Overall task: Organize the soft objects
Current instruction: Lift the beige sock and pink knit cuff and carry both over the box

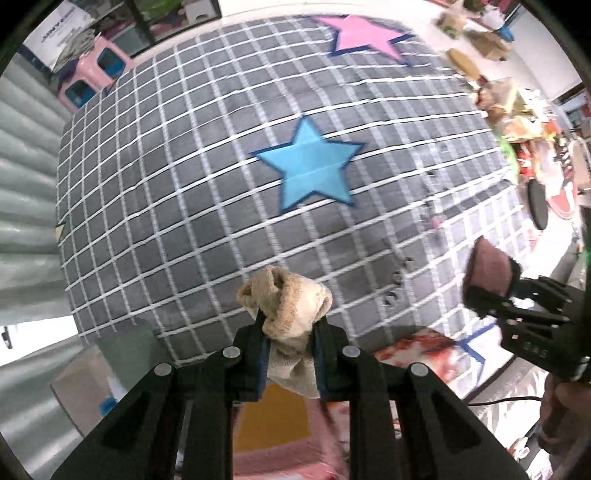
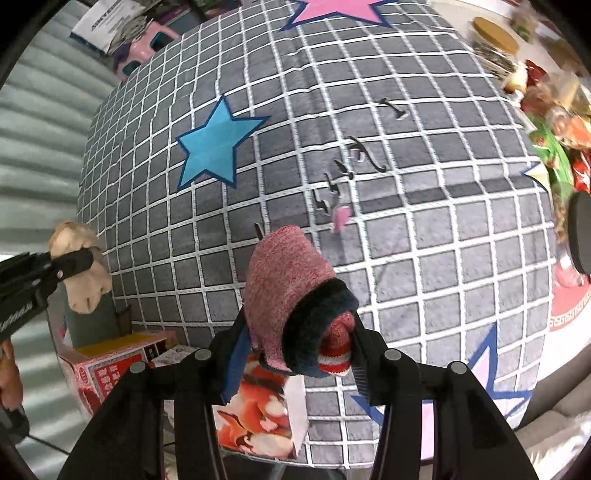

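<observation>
Left tool (image 1: 290, 332) is clamped narrow on a beige sock (image 1: 284, 295), its blue-padded fingers (image 1: 261, 354) pinching the bunched middle so the open cuff stands up at 12 o'clock and the rest droops toward 6 o'clock between the arms. Right tool (image 2: 299, 343) is closed in the same way on a pink sock (image 2: 284, 280) rolled up with a dark navy band and a red-and-white striped cuff, the roll sticking out at 12 o'clock of its jaws. Gripping each piece at its thick bundled part seems sensible: soft cloth would sag or slip from an edge hold, and a mid-body pinch keeps the rolls from coming undone. Both socks hang clear above the grey grid mat (image 1: 184, 184) with its blue star (image 1: 310, 166) and pink star (image 1: 364, 35), touching nothing. Each tool points steeply down at the mat; the left view shows the right one at 3 o'clock, well apart, so the loads do not tangle. Boxes (image 2: 107, 369) lie off the mat's near edge, a possible sorting spot.
</observation>
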### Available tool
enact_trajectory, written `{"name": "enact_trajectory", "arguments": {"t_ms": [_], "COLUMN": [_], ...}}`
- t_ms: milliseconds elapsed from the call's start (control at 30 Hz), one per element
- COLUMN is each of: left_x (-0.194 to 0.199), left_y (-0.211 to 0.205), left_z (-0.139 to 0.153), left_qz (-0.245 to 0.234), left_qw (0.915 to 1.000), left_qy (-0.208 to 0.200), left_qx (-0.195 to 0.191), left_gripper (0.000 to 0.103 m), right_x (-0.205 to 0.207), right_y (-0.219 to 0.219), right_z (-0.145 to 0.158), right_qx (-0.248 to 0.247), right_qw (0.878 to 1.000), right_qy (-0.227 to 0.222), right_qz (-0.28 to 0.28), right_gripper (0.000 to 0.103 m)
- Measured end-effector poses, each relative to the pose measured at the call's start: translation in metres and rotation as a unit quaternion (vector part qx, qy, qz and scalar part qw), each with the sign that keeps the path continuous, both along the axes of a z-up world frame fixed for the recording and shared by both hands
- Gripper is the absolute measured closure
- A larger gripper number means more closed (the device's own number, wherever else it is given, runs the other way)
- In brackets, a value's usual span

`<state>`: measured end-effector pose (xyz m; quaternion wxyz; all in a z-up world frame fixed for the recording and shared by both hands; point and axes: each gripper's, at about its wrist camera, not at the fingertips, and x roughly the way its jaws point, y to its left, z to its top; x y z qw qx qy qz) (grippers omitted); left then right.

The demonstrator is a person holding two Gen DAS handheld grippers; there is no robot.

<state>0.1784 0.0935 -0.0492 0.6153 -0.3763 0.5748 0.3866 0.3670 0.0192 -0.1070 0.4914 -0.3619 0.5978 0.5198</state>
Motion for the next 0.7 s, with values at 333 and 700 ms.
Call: {"name": "enact_trajectory", "arguments": {"t_ms": [333,700], "left_x": [0.010,-0.002], "left_y": [-0.055,-0.118], "left_z": [0.019,0.046], "left_qz": [-0.031,-0.056], "left_qw": [0.9979,0.9930], "left_qy": [-0.052,-0.101], "left_qx": [0.022,0.024], "left_gripper": [0.081,0.081], "right_x": [0.004,-0.017], "right_y": [-0.043,-0.087], "right_z": [0.020,0.031], "right_qx": [0.007,0.001], "right_qw": [1.000,1.000], "right_qy": [0.005,0.009], "right_qz": [-0.029,-0.026], "right_gripper": [0.053,0.053]}}
